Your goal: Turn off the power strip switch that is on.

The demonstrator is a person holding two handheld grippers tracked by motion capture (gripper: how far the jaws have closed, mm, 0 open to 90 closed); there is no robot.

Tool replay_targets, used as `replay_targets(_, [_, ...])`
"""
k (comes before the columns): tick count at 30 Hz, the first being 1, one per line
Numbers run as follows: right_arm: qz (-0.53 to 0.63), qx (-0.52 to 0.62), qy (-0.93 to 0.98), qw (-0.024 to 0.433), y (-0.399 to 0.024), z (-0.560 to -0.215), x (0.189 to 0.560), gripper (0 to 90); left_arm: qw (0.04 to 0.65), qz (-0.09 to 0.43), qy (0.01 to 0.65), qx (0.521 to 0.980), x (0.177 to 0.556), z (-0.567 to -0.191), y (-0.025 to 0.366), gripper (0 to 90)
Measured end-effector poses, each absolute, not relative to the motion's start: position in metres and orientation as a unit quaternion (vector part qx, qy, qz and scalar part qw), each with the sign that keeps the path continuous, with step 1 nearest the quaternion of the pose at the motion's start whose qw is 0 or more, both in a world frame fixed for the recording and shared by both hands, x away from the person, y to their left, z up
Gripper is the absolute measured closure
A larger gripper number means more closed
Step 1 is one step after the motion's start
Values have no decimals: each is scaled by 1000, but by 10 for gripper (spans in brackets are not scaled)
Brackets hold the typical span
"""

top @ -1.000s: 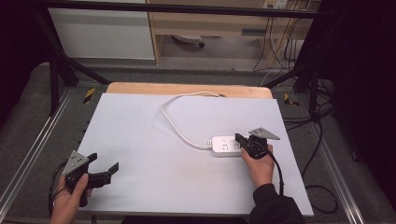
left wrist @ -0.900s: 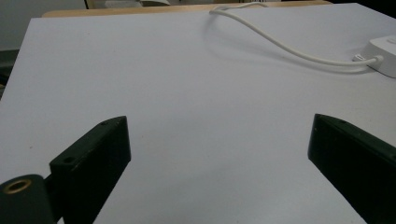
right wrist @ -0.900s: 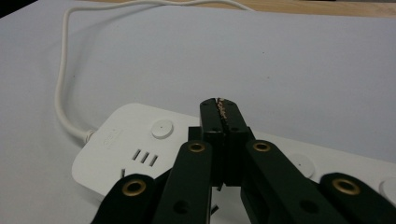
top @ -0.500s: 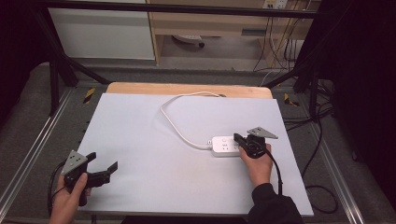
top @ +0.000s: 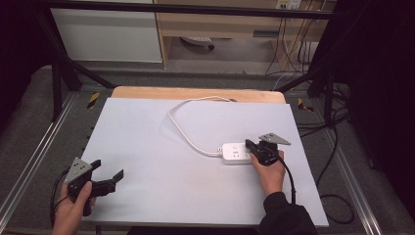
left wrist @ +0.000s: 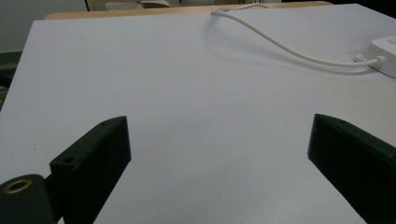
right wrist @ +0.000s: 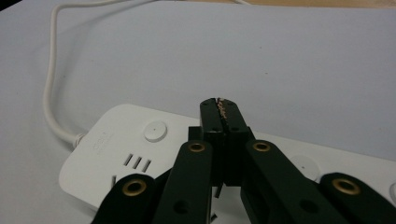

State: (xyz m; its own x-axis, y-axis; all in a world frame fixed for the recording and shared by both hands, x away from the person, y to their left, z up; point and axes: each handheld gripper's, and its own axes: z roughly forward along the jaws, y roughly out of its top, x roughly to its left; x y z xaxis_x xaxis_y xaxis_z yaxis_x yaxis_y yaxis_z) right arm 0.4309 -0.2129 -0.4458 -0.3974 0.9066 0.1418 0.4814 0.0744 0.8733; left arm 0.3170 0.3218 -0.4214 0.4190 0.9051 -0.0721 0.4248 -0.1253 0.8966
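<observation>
From the high view, a white rectangular plastic power strip (top: 234, 152) lies on the pale grey table top (top: 147, 147), right of centre; its white cord (top: 183, 128) loops away toward the far wooden edge; the black right gripper (top: 250, 146), held in a hand (top: 269, 171) coming in from the bottom, sits over the strip's right end, while the black left gripper (top: 108, 172) hovers over bare table near the front left corner, well apart from the strip, its jaws spread.

In the left gripper view, the two black jaws stand wide apart with nothing between them; the strip's end (left wrist: 385, 53) and its cord (left wrist: 289, 49) lie far off at upper right.

In the right gripper view, the jaws are pressed together tip to tip and hold nothing, poised above the strip's top face beside a round white button (right wrist: 155, 131) and a row of slots (right wrist: 137, 162); whether the tips touch the plastic cannot be told.

The risk, as judged: the strip is light and unanchored, so a push from the clenched tips at its end could slide or swing it across the smooth surface, or land beside the button; the left gripper is too far off to steady it.
</observation>
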Motion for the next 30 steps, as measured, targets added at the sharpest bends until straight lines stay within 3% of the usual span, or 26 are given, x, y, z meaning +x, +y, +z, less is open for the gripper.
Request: replay_targets(30, [458, 504, 698, 224, -212, -450, 431, 900, 463, 258, 472, 704, 316, -421, 322, 57])
